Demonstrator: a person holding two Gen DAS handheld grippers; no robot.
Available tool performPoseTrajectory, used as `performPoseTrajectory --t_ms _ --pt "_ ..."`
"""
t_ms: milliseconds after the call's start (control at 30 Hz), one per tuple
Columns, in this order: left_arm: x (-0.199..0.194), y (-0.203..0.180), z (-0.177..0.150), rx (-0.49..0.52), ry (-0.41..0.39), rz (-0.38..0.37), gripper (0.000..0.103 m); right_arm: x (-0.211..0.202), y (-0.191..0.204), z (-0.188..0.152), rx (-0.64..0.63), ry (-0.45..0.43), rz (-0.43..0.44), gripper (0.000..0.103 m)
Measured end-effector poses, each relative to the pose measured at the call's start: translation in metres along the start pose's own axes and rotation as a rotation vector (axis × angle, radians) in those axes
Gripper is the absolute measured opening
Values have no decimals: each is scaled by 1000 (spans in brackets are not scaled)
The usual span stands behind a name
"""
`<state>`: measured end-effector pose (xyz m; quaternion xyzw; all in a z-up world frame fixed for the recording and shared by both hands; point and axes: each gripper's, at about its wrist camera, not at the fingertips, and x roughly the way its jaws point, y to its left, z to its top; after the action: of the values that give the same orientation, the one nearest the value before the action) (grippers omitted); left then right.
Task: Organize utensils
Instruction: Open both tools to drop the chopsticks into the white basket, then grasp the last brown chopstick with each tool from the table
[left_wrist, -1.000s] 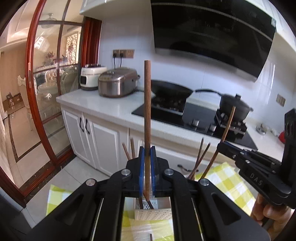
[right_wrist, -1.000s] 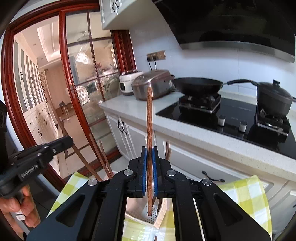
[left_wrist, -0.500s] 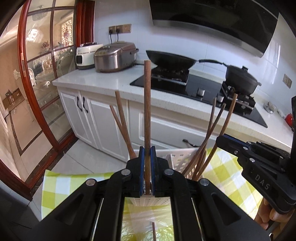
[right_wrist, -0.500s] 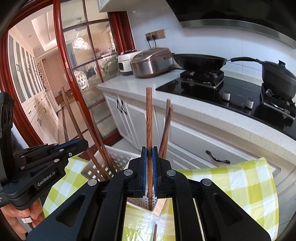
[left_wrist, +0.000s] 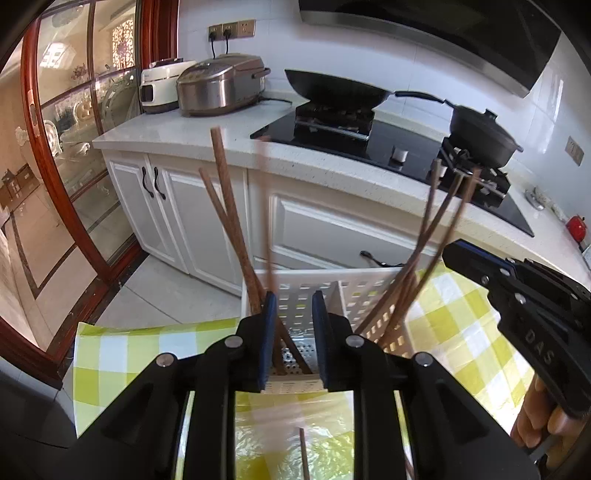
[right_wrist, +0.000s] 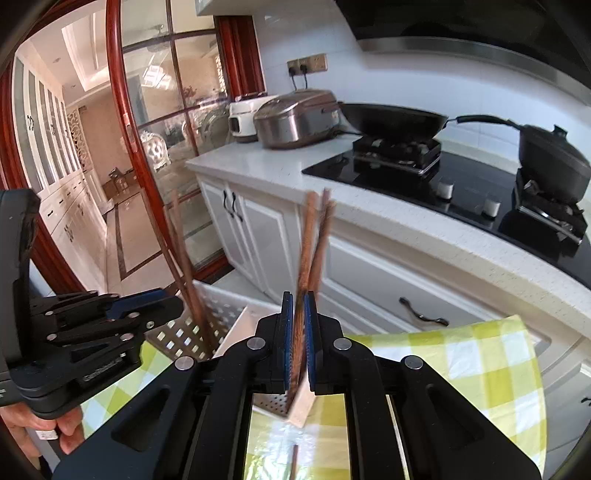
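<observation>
— Both chopsticks have dropped toward the white holder (left_wrist: 369, 291) since half a second ago, and the left tongs (left_wrist: 294, 334), which were pinching one then, have let go.

— How do the left tongs stand now?

— Spread, blue pads apart. A blurred chopstick (left_wrist: 269, 229) stands loose against the inner face of their left pad, its lower end down in the holder's compartment straight ahead of them.

— And the right tongs (right_wrist: 299, 334)?

— Nearly pressed together, with only a narrow gap, and a brown chopstick (right_wrist: 309, 236) runs up through that gap. I cannot tell whether the pads are touching it; it is blurred too. Its foot is inside the holder just beyond the tips.

— Anything else in the holder?

— A pair (left_wrist: 221, 206) leaning left of the left tongs, and three (left_wrist: 439, 229) fanning out to their right, close to the right tongs. The holder sits on a yellow-checked cloth (right_wrist: 480, 365) over the table, and one more chopstick (left_wrist: 303, 450) lies flat on it below the left tongs.
</observation>
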<state>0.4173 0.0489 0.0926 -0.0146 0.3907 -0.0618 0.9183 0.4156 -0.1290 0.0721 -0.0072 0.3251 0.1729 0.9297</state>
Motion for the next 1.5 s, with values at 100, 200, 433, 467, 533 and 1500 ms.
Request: performPoseTrajectory --t_ms 100,200,433,467,533,1500 --pt "-11 -2 -3 -3 -25 -12 20 -8 -8 0 7 -15 -15 9" --pt "-24 -1 -10 -17 -51 -38 19 -15 -19 -5 16 -25 -32 10" --pt "-58 4 -61 -61 -107 -88 20 -34 -47 -49 31 -4 -46 38" --pt "-61 5 -74 -67 -107 -94 20 -37 -48 -62 27 1 -43 40" --pt "-62 5 -98 -73 -100 -94 20 -42 -48 -85 32 16 -35 41" --pt "19 -34 -225 125 129 70 13 -49 -7 -208 -104 179 46 47"
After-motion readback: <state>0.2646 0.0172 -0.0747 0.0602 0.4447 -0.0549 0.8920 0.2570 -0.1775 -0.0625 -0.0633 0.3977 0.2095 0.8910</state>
